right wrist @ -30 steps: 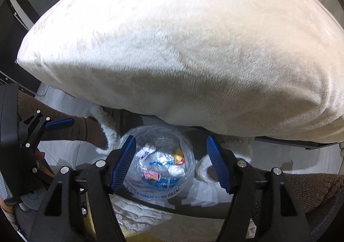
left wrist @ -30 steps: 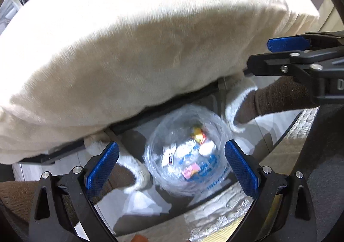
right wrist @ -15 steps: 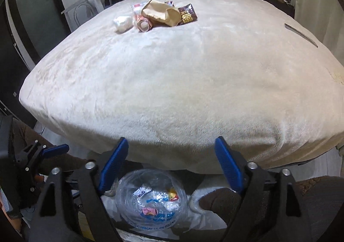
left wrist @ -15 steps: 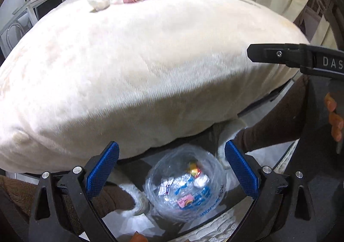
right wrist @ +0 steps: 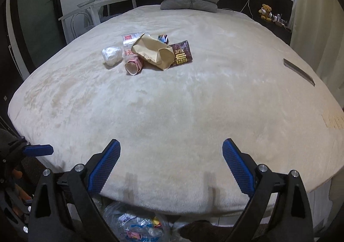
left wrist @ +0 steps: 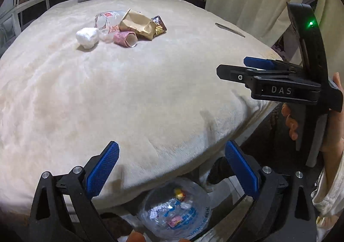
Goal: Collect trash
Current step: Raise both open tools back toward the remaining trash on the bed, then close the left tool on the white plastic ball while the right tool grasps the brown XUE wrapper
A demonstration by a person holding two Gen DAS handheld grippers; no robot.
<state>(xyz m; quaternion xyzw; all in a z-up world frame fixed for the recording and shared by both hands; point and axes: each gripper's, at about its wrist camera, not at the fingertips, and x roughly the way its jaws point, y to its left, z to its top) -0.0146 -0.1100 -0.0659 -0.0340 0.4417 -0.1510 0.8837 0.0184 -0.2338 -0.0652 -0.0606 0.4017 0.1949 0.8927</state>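
Both cameras have lifted from the trash bag (left wrist: 176, 209) below to the bed (right wrist: 172, 112); right gripper (right wrist: 171, 166) has just been opening, left gripper (left wrist: 172, 168) spread, both empty. Litter pile (right wrist: 148, 52) lies far across; soft plush could snag a low reach.

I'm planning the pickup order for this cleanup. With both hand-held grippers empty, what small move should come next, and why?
Probably reach the right hand-held gripper forward over the bed toward the trash pile, likely the pink paper cup lying nearest. Its jaws have just been opening with nothing between them, and the clear trash bag at the bed's foot already holds wrappers.
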